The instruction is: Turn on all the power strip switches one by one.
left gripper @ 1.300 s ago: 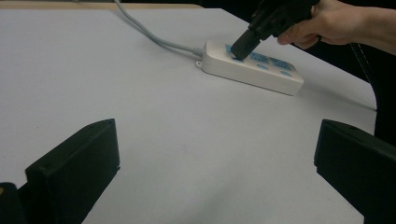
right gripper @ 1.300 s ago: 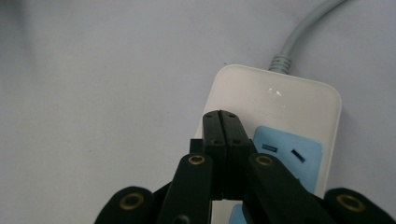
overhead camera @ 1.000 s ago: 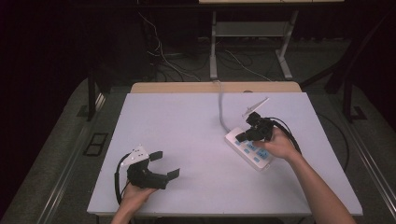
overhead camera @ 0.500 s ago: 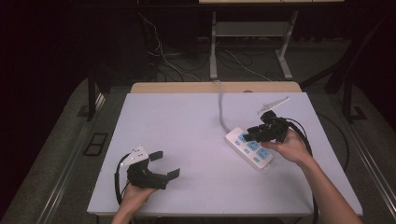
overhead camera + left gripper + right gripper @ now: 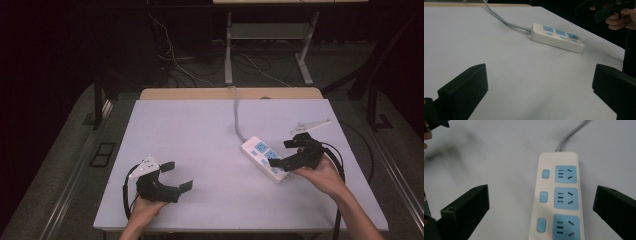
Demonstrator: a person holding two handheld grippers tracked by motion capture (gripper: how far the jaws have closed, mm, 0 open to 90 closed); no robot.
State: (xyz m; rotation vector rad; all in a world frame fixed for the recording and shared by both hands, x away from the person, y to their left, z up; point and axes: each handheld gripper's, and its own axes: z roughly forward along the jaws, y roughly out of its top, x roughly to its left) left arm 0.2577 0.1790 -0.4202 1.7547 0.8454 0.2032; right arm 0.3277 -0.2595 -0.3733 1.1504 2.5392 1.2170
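Power strip (image 5: 266,159) lying flat right of centre in the high view, on the white table (image 5: 200,130). Long axis diagonal: cord end toward upper left, free end toward lower right. Grey cord (image 5: 237,112) leaving the upper-left end, running up to the far table edge.

Right gripper (image 5: 292,154) at the strip's lower-right end, just beside it or slightly over it; contact impossible to judge from above. Jaws just been opening, now spread wide, nothing between the pads. In the right gripper view the strip (image 5: 559,197) runs vertically, centre to lower centre of frame, cord at top, between the two jaws but clear of both. Three blue sockets in a column, three blue switches (image 5: 543,196) to their left, small red dots lit beside them, so probably powered.

Left gripper (image 5: 172,175) at lower left of the high view, jaws also wide apart, empty, well apart from the strip. From the left gripper view the strip (image 5: 556,37) sits in the upper centre, far across bare table, with the right gripper (image 5: 604,8) at the upper right corner.

Key relation: right hand far nearer, already aligned along the strip's long axis. Any next press or grab best taken by the right; a straight drop onto the switch column looks like enough.
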